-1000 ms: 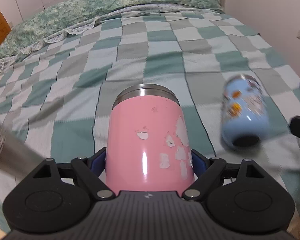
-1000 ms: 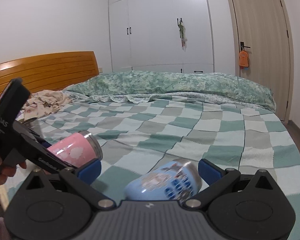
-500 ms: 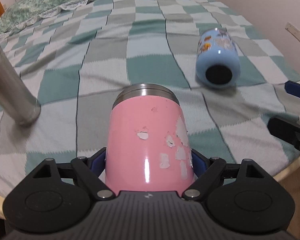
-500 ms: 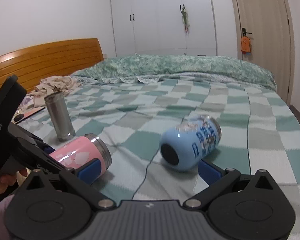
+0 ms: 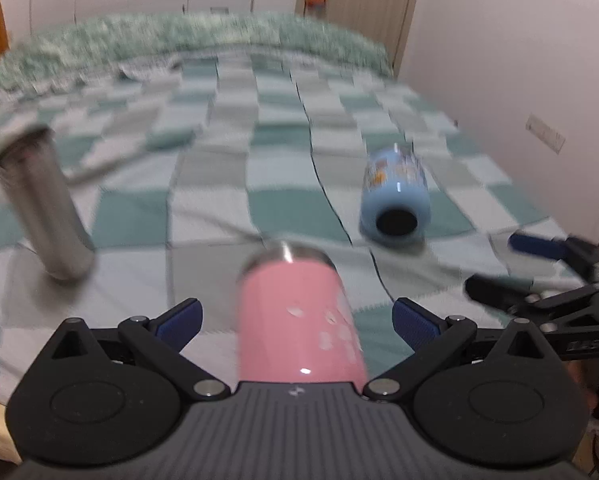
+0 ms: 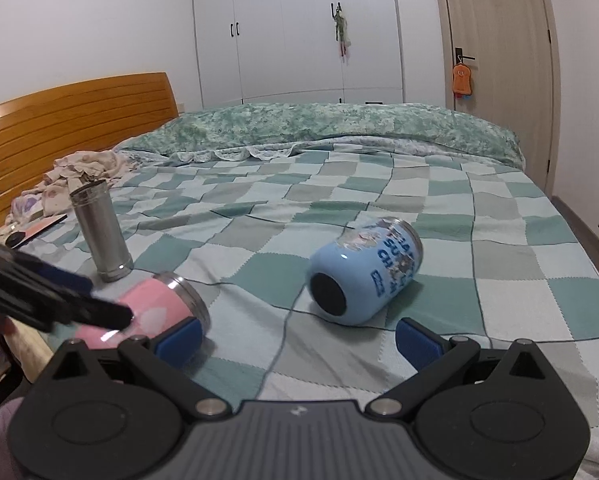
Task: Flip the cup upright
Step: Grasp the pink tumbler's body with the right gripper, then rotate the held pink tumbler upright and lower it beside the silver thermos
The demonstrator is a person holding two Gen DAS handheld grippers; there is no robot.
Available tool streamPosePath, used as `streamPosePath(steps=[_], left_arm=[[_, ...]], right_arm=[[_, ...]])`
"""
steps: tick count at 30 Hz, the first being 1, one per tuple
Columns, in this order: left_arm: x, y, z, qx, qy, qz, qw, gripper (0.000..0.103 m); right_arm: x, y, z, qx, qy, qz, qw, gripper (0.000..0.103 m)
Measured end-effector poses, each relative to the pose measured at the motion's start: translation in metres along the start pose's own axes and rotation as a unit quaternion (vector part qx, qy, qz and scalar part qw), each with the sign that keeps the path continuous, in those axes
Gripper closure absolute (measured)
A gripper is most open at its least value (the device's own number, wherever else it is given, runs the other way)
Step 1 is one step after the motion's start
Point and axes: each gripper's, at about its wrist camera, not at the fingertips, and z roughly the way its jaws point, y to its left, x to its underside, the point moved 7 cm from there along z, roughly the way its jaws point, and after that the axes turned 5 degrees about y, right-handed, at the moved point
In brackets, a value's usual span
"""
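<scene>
- Plainly, the left gripper (image 5: 295, 318) had its jaws spread wide, the blue pads standing clear of the pink cup (image 5: 299, 320) on both sides, so nothing was clamped.
- That pink cup lay on its side on the checked bedspread (image 5: 227, 148), near the bed's front edge, its steel rim pointing away from the left wrist camera (the frame was blurred, so finer detail of the chipped paint could not be read).
- From the right wrist view, the pink cup (image 6: 155, 312) sat low at the left, partly behind the dark fingers of the left gripper (image 6: 79, 304) and one blue pad of the right gripper.
- The right gripper (image 6: 297, 338) was also spread open and held nothing; its pads flanked bare bedspread (image 6: 499, 264).
- A blue cup (image 6: 365, 270) with printed pictures lay on its side just beyond the right gripper, its dark base facing the camera and its steel rim turned toward the far end of the bed.
- A steel flask (image 6: 99, 232) stood upright to the left, behind the pink cup and apart from it.
- Farther back were a green floral quilt (image 6: 339, 128), a wooden headboard (image 6: 71, 112), crumpled clothing (image 6: 79, 172), white wardrobe doors (image 6: 299, 28) and a door (image 6: 495, 60).
</scene>
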Motion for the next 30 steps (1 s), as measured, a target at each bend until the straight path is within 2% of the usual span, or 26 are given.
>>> streamPosePath(steps=[5,8,10,14,20,23,26,27,28,30], left_arm=[[-0.003,0.038,-0.038,-0.037,-0.064,0.005,0.9972,0.000],[0.003,0.072,-0.046,-0.067,-0.088,-0.007,0.9938,0.000],[0.009,0.093,-0.049,-0.071,-0.098,-0.020,0.9924,0.000],[0.024,0.122,-0.050,-0.080,-0.109,-0.030,0.9904,0.000],[0.034,0.150,-0.049,-0.082,-0.114,-0.042,0.9892,0.000],[0.037,0.159,-0.046,-0.080,-0.116,-0.051,0.9887,0.000],[0.039,0.164,-0.045,-0.075,-0.120,-0.059,0.9882,0.000],[0.041,0.166,-0.045,-0.073,-0.121,-0.062,0.9881,0.000],[0.042,0.167,-0.045,-0.071,-0.121,-0.064,0.9880,0.000],[0.043,0.170,-0.045,-0.068,-0.124,-0.068,0.9876,0.000]], right_arm=[[-0.007,0.040,0.011,-0.026,0.024,-0.005,0.999,0.000],[-0.008,0.064,0.028,-0.039,0.056,-0.009,0.998,0.000],[-0.009,0.080,0.043,-0.047,0.085,-0.003,0.995,0.000],[-0.011,0.095,0.070,-0.064,0.135,0.041,0.988,0.000],[-0.015,0.108,0.101,-0.062,0.187,0.090,0.976,0.001],[-0.013,0.106,0.120,-0.063,0.219,0.130,0.965,0.003],[-0.009,0.098,0.138,-0.068,0.250,0.181,0.949,0.007],[-0.007,0.094,0.142,-0.068,0.258,0.197,0.943,0.017],[-0.006,0.091,0.144,-0.075,0.261,0.211,0.939,0.016],[-0.005,0.089,0.144,-0.080,0.254,0.217,0.939,0.017]])
